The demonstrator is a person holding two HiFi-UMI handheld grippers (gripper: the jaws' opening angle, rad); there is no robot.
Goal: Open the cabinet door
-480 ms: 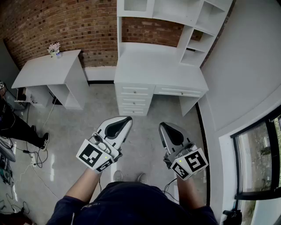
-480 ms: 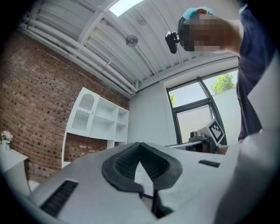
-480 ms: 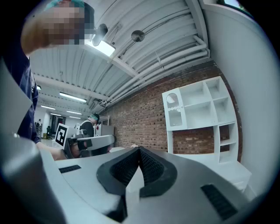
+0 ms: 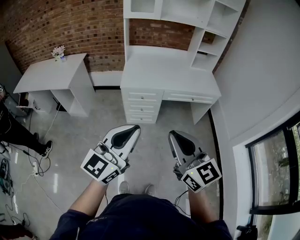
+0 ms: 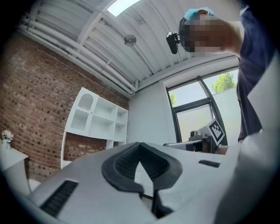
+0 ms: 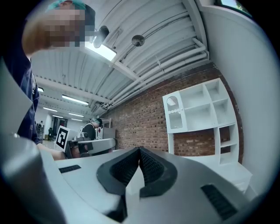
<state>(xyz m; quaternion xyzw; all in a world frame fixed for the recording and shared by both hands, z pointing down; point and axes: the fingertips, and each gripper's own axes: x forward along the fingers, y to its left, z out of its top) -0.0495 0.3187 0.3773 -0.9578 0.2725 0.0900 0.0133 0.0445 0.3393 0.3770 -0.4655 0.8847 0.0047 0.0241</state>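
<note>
Head view: I'm at approach; left gripper [image 4: 133, 130] and right gripper [image 4: 173, 136] closed, empty, well apart from door [image 4: 143, 5]; next, step closer.

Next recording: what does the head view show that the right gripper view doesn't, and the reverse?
Only the head view: the floor, the desk's drawers, and a side table with flowers. Only the right gripper view: ceiling lights and a person far off. Both: the white shelf unit with its cabinet door, the brick wall, the left gripper, and the right gripper, fingers shut on nothing.
</note>
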